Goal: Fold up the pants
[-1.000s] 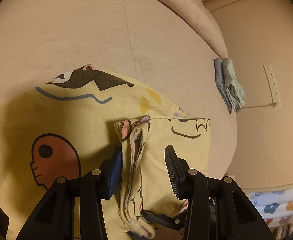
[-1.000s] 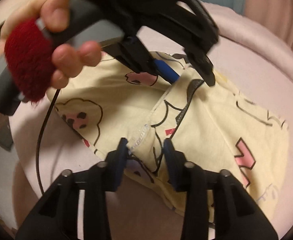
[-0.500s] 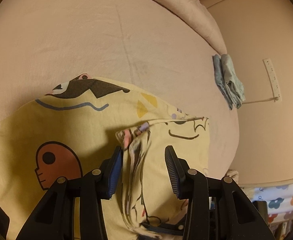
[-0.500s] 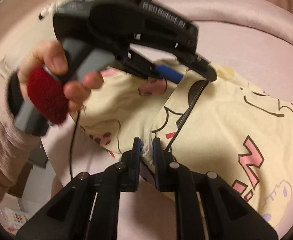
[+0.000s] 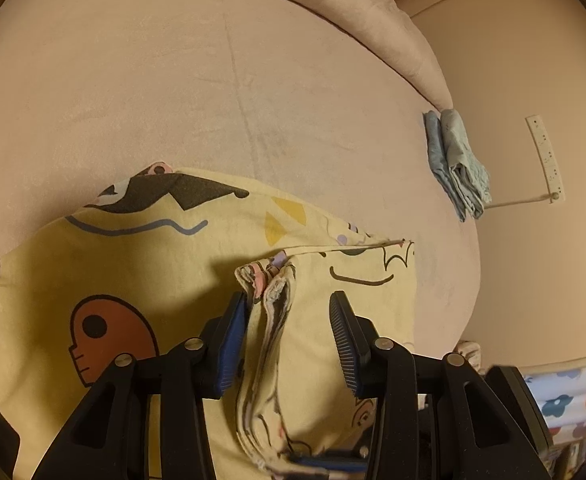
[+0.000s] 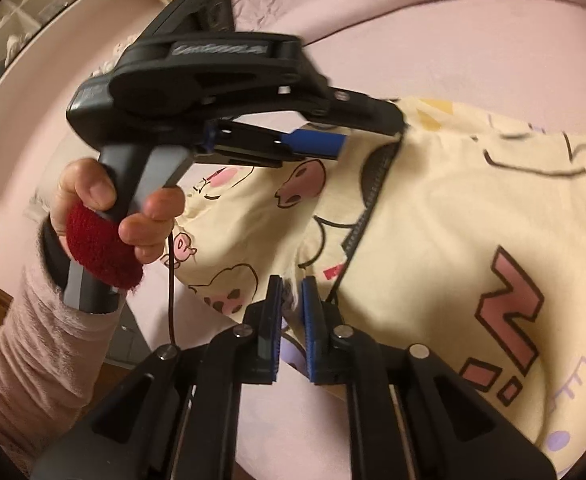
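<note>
Pants point(image 5: 141, 280) of pale yellow cotton with cartoon prints lie spread on the pink plush bed point(image 5: 213, 80); going left to right, the left gripper point(image 5: 289, 312) stands released, its blue pads astride a bunched hem fold, and should close squarely on every layer before lifting; the right gripper point(image 6: 291, 292) is clenched on the cloth's near edge, where a second ago it gaped wide.

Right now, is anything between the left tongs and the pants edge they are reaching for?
Nothing visible. The bunched edge of the yellow cartoon-print pants already lies between the open left tongs, touching the left pad. The right tongs are shut on another edge. Folded blue cloth lies well away.
</note>
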The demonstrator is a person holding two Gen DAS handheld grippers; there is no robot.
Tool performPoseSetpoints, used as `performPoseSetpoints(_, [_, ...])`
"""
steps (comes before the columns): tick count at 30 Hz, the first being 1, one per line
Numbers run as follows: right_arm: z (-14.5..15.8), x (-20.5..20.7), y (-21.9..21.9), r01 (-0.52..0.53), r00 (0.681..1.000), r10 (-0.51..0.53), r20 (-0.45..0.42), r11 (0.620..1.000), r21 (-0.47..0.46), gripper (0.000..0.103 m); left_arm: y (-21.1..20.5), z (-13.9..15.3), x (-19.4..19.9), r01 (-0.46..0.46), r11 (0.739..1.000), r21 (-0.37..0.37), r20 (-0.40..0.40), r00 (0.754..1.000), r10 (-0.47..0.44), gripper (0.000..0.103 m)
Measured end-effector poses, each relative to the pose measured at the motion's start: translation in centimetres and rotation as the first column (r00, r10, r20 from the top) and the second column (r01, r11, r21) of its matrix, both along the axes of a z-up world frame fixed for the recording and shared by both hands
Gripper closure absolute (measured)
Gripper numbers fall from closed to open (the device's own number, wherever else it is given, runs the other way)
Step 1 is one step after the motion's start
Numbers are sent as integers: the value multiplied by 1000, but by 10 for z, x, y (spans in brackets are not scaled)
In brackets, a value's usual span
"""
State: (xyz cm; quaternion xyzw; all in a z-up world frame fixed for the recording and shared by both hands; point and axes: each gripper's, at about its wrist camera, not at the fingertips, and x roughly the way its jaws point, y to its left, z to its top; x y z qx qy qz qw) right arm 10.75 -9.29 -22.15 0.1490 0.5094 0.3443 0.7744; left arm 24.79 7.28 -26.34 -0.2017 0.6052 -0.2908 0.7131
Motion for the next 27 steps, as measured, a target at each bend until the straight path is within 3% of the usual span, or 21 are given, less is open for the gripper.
performPoseSetpoints(5, [11,-2,21,-46,999,46,29,999,15,94,8,2,1,-9,1000,-8,6,1000,9,73])
performPoseSetpoints(11, [3,-6,48,-91,994,99,53,986,-141,87,21,-5,-5,-28,998,48,22,999,27,71])
performPoseSetpoints(14, [9,-7,33,-77,997,78,28,996,-44,72,45,8,-33,-36,999,-4,79,996,36,64])
performPoseSetpoints(17, [29,-12,1,-33,995,36,91,999,-33,67,70,12,-69,-83,996,-20,135,987,85,51])
performPoseSetpoints(19, [36,-15,-27,39,990,-20,142,991,-130,67,79,3,-93,-90,994,64,167,983,78,50])
performPoseSetpoints(21, [33,-15,-49,96,982,-45,185,957,-274,67,85,-14,-112,-108,978,179,171,982,77,50])
performPoseSetpoints(22, [30,-17,-57,123,977,-45,208,918,-378,67,91,-23,-121,-126,966,225,176,981,87,50])
performPoseSetpoints(24, [13,-15,-70,135,980,-31,196,831,-539,68,105,-24,-134,-158,957,244,252,963,95,57])
performPoseSetpoints(25, [4,-16,-77,124,984,-25,176,810,-574,69,114,-25,-138,-192,941,278,266,957,116,58])
performPoseSetpoints(27, [10,-10,-93,124,983,-25,183,824,-552,68,134,-25,-142,-248,922,297,278,946,165,60])
